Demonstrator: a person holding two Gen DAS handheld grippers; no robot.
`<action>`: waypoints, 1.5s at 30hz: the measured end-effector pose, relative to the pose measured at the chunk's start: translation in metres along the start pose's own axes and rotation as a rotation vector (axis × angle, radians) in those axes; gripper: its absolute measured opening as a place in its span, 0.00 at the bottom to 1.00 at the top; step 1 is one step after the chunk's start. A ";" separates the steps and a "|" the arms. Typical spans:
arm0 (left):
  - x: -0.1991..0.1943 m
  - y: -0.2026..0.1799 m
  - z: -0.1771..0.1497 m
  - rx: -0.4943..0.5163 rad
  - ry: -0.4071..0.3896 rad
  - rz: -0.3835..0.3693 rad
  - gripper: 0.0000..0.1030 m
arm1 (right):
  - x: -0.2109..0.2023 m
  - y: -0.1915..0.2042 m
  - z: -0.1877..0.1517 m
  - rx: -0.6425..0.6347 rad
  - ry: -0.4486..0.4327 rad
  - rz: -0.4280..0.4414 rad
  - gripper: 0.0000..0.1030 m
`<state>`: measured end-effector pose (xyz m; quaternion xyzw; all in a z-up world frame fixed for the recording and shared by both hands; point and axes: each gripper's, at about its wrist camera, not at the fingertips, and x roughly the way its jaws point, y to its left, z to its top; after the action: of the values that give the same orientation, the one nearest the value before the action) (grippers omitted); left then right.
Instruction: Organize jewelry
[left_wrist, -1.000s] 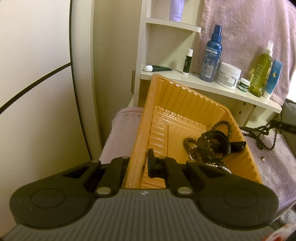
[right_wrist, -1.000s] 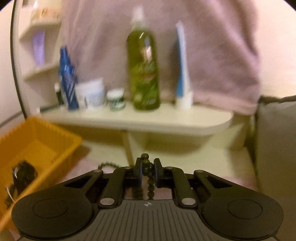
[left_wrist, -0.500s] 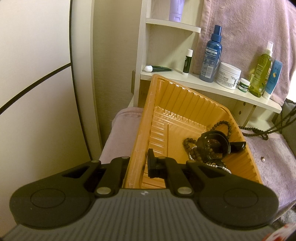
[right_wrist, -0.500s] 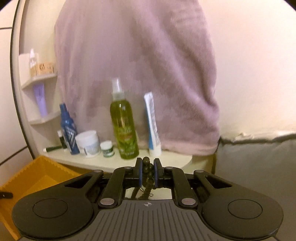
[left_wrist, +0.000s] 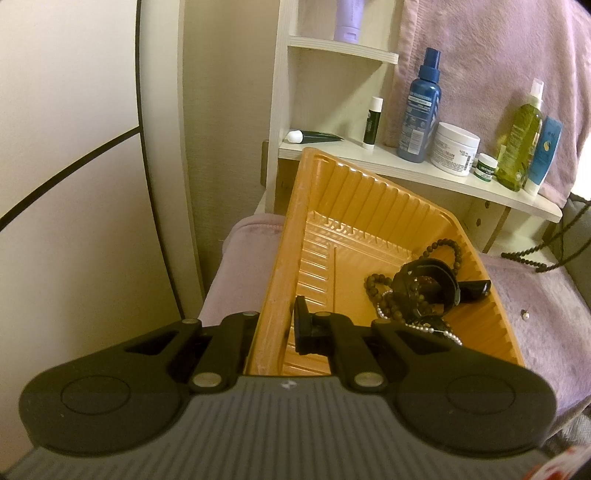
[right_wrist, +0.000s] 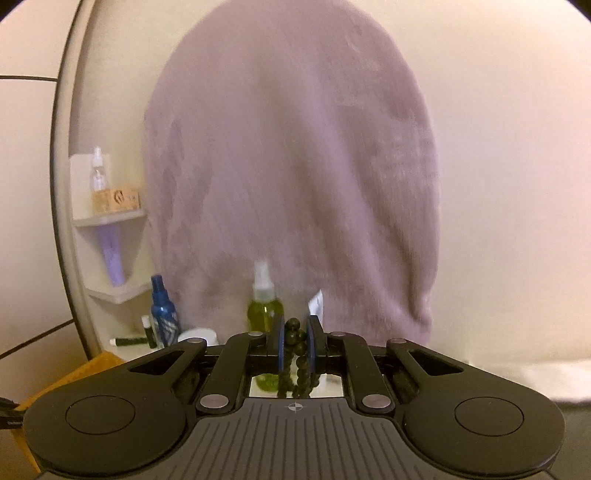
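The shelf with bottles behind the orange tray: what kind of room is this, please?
Probably a bathroom or a bedroom vanity corner: toiletry bottles and a cream jar stand on a white shelf, with a towel hanging behind.

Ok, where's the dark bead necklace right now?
The necklace is pinched in the right gripper, lifted in front of the hanging towel; in the left wrist view its strand trails at far right, beyond the orange tray.
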<state>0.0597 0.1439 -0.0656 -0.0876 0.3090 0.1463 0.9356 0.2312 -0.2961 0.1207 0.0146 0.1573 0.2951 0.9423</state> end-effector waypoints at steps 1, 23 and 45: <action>0.000 0.000 0.000 0.003 0.001 0.000 0.06 | -0.003 0.001 0.005 -0.009 -0.006 0.002 0.07; 0.001 0.000 0.001 0.007 -0.002 -0.012 0.05 | 0.088 -0.031 -0.119 0.186 0.553 -0.050 0.43; 0.003 0.000 0.001 -0.002 0.008 -0.007 0.05 | 0.122 -0.014 -0.195 -0.006 0.527 -0.043 0.15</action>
<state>0.0626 0.1449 -0.0667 -0.0903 0.3122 0.1430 0.9348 0.2747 -0.2521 -0.1012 -0.0689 0.3965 0.2693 0.8749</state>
